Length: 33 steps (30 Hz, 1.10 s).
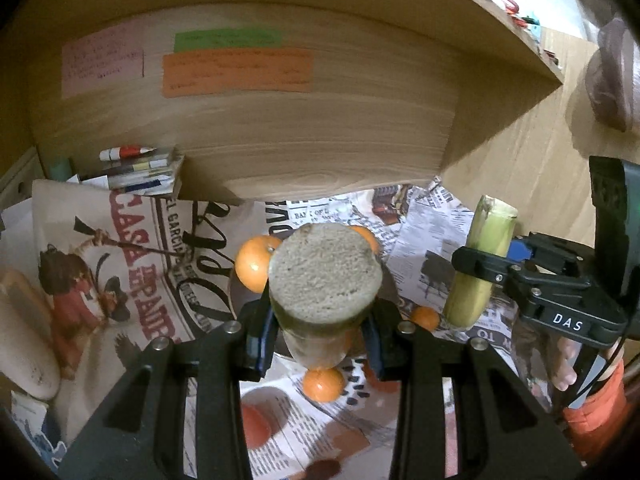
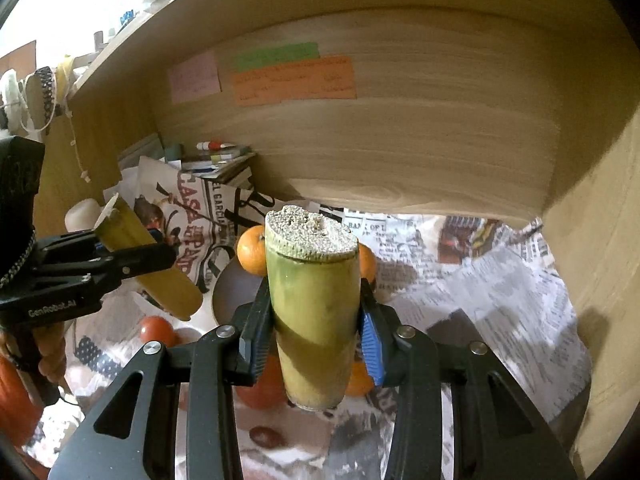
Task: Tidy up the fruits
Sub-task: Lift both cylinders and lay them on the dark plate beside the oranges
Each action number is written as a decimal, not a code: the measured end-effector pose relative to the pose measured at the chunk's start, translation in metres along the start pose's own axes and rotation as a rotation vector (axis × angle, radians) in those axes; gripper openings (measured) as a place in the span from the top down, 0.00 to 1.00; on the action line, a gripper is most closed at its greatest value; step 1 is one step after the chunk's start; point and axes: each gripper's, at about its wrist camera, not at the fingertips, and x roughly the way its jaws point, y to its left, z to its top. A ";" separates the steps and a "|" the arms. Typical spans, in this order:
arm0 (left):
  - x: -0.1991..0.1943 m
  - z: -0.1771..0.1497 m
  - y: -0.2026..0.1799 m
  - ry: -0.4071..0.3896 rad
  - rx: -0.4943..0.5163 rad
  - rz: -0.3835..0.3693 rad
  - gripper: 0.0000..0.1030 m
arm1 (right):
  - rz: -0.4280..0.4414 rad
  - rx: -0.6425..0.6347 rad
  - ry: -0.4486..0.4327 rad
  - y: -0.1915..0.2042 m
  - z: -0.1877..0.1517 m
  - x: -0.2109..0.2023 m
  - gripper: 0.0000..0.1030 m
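Note:
My left gripper (image 1: 318,334) is shut on a thick cut piece of sugarcane-like stalk (image 1: 324,280), its pale cut end facing the camera. My right gripper (image 2: 312,338) is shut on a second green-yellow stalk piece (image 2: 314,312). Each gripper shows in the other's view: the right one with its stalk (image 1: 480,264) to the right, the left one with its stalk (image 2: 148,264) to the left. Both are held above a brown plate (image 2: 232,292) on newspaper. Oranges (image 1: 254,264) (image 2: 252,250) lie on and around the plate. A red tomato (image 2: 158,330) lies left of the plate.
A wooden shelf wall (image 1: 304,132) with pink, green and orange notes stands close behind. A printed cloth bag (image 1: 120,272) and stacked books (image 1: 140,172) are at the left. A wooden side panel (image 2: 592,280) closes the right. Newspaper (image 2: 480,280) covers the surface.

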 end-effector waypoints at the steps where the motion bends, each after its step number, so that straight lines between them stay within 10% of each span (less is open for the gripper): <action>1: 0.002 0.000 0.001 0.002 0.000 0.002 0.64 | 0.002 -0.005 0.004 0.001 0.002 0.004 0.66; 33: 0.126 0.024 0.023 0.227 0.015 -0.071 0.64 | 0.018 -0.004 0.182 -0.014 0.013 0.109 0.66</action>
